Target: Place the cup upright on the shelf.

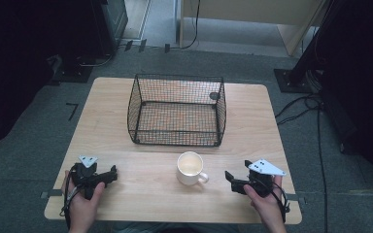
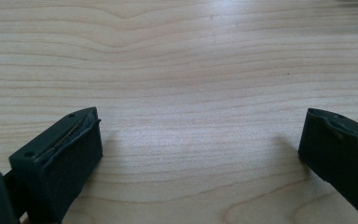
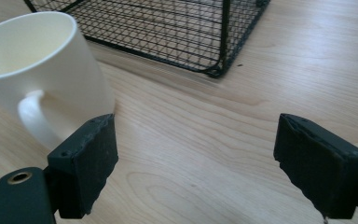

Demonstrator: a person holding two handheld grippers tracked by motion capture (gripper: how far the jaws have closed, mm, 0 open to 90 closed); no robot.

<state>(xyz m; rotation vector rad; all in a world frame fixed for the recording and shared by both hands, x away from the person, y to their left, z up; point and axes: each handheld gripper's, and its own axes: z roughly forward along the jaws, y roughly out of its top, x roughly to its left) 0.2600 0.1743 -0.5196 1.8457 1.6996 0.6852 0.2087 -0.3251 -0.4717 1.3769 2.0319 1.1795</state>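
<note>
high view, white mug (image 1: pixel 190 168) upright on wooden table (image 1: pixel 126 174), black wire basket (image 1: pixel 177 110) behind it, my left gripper (image 1: pixel 110 175) and right gripper (image 1: pixel 231 181) flanking the mug, both jaws wide, holding nothing

Cream mug (image 1: pixel 190 168), black mesh basket (image 1: pixel 177 110)

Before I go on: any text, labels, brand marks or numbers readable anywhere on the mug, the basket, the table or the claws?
None readable in any view.
The white mug is plain, with no print or logo on the side that shows.
The black wire basket carries no tag.
The wooden table bears only wood grain.
The left claw and right claw show no markings.
</note>
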